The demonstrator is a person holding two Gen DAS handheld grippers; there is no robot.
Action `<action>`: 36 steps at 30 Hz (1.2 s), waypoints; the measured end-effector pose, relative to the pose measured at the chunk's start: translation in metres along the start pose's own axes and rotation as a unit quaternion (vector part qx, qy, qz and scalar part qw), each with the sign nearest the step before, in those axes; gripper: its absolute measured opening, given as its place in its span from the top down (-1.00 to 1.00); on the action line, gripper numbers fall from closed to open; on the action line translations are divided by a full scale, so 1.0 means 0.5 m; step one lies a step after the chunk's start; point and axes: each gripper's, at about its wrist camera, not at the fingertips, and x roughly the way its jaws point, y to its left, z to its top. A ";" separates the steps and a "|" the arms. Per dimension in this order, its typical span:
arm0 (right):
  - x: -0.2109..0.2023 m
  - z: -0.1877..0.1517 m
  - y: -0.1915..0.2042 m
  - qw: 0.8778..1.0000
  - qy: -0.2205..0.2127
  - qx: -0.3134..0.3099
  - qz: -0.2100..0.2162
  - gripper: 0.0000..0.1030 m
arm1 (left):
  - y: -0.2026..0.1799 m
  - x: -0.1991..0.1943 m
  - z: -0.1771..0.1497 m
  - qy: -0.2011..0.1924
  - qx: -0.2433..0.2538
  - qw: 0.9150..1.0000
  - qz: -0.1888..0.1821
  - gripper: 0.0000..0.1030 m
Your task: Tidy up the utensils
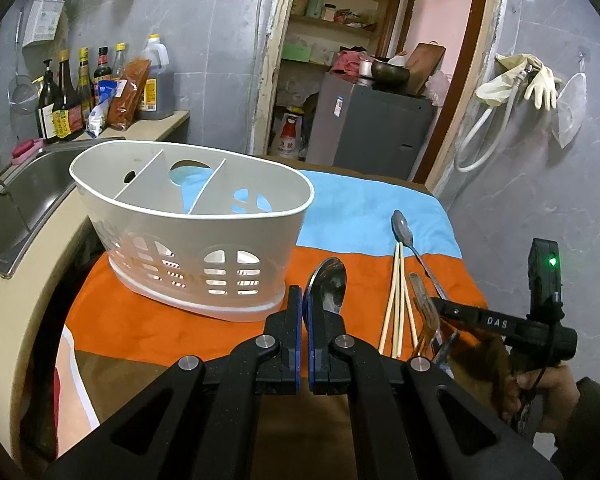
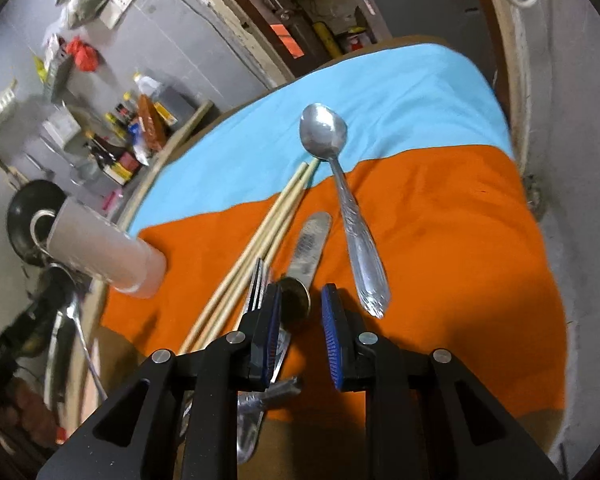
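Clenched on a large spoon (image 1: pixel 327 284), the left claw (image 1: pixel 305 312) fills the near edge of its own view; its 2 blue pads pinch the spoon just below the bowl, which stands up and forward, tilted slightly right, its handle hidden behind the fingers. Just ahead and a little to the left stands the white caddy (image 1: pixel 192 240), upright on the orange part of the cloth (image 1: pixel 140 320) covering the surface. It has 3 compartments divided by 2 slanted partitions, all of them showing no utensils. The coming move turns on this: the caddy's open rim lies forward-left of and higher than the spoon's bowl, so I judge the spoon must be lifted above the rim and turned handle-down or bowl-down to drop in along its long axis.

Right of it, the right claw (image 2: pixel 300 320) hangs released, jaws apart, over a cluster of utensils: a fork (image 2: pixel 256 280) by its left finger, a small round-bowled piece between the fingers, a flat patterned handle (image 2: pixel 310 240) beyond. Chopsticks (image 2: pixel 260 240) run from near-left to far-right. A second spoon (image 2: pixel 340 184) lies apart, bowl on the blue cloth pointing away, handle toward the right claw.
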 end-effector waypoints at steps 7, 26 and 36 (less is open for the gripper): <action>-0.002 0.012 0.004 1.000 0.005 -0.002 0.019 0.95 | 0.000 -0.011 -0.001 -0.004 -0.006 1.000 0.005 1.00; -0.200 0.017 0.253 0.942 -0.191 -0.217 -0.169 0.97 | 0.004 -0.092 0.023 -0.040 -0.004 0.999 -0.028 1.00; -0.260 0.006 0.334 0.915 -0.244 -0.257 -0.193 0.97 | 0.025 -0.129 0.033 -0.052 -0.007 0.998 -0.034 1.00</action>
